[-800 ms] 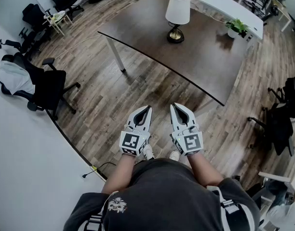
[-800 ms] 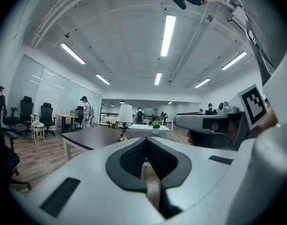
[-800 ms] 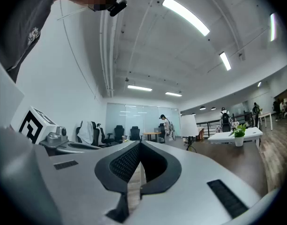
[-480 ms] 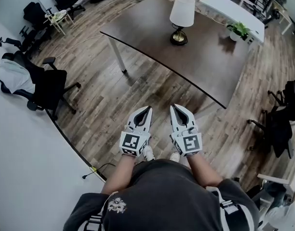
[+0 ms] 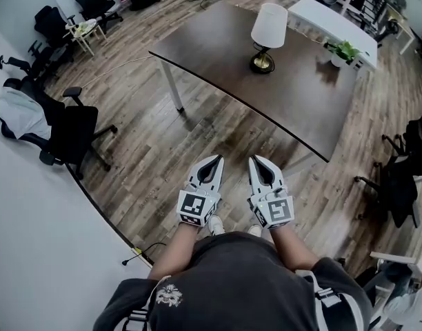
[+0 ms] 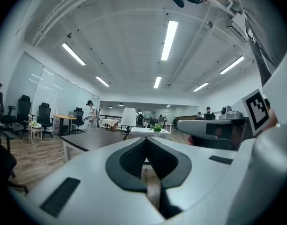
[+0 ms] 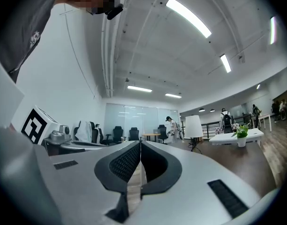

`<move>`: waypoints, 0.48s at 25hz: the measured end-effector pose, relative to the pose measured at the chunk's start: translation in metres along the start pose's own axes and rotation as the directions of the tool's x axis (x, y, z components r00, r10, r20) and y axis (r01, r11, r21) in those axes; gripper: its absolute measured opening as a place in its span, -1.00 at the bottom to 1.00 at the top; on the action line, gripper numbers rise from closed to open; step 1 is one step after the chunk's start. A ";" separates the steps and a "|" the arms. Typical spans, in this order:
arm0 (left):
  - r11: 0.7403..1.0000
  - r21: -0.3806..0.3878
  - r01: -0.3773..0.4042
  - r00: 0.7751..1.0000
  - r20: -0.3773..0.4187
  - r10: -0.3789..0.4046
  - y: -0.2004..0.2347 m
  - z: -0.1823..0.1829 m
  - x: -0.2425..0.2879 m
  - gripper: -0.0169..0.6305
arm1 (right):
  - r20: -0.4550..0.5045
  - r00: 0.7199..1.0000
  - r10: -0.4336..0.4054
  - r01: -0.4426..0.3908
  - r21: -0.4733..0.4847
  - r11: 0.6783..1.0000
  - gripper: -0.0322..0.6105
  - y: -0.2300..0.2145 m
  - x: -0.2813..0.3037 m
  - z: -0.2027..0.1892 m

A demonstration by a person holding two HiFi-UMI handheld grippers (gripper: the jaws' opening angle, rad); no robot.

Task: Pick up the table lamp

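The table lamp (image 5: 269,26), with a white shade and a brass base, stands on a dark brown table (image 5: 225,50) far ahead of me. Both grippers are held side by side close to my body over the wooden floor, well short of the table. My left gripper (image 5: 216,159) is shut with nothing between its tips. My right gripper (image 5: 256,159) is shut and empty too. In the left gripper view, the lamp (image 6: 128,117) is small and distant beyond the left gripper (image 6: 145,139). In the right gripper view the lamp (image 7: 193,125) shows to the right of the right gripper (image 7: 140,143).
Black office chairs (image 5: 73,126) stand at the left beside a long white desk (image 5: 32,219). A white table with a potted plant (image 5: 342,47) is behind the brown table. Another dark chair (image 5: 397,178) is at the right. A cable (image 5: 145,247) lies on the floor.
The table and lamp have slid lower and to the right in the head view, so they look slightly nearer. Both grippers keep their side-by-side pose, shut.
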State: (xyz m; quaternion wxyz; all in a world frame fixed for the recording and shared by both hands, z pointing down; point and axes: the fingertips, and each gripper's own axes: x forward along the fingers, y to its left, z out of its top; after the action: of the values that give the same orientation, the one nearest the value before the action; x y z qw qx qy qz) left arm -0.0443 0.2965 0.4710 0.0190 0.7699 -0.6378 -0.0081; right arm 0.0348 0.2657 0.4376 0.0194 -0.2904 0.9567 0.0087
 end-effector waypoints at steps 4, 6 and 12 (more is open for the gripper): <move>1.000 0.004 0.025 1.000 0.012 -0.025 0.010 0.004 -0.001 -0.95 | -0.011 1.000 -0.028 0.027 -0.006 1.000 -0.82 0.001 0.004 0.005; 0.999 -0.002 0.034 0.999 0.008 -0.034 0.011 0.002 -0.004 -0.95 | -0.016 0.999 -0.043 0.043 -0.007 0.999 -0.82 0.001 0.002 0.004; 0.999 -0.007 0.041 0.999 0.011 -0.041 0.019 0.001 -0.009 -0.95 | -0.029 0.997 -0.069 0.068 -0.012 0.998 -0.82 0.003 0.000 0.000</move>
State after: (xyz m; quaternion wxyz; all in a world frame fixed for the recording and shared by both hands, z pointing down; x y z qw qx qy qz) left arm -0.0643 0.3015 0.4702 0.0181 0.7827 -0.6219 -0.0149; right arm 0.0328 0.2678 0.4378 0.0043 -0.3232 0.9463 0.0089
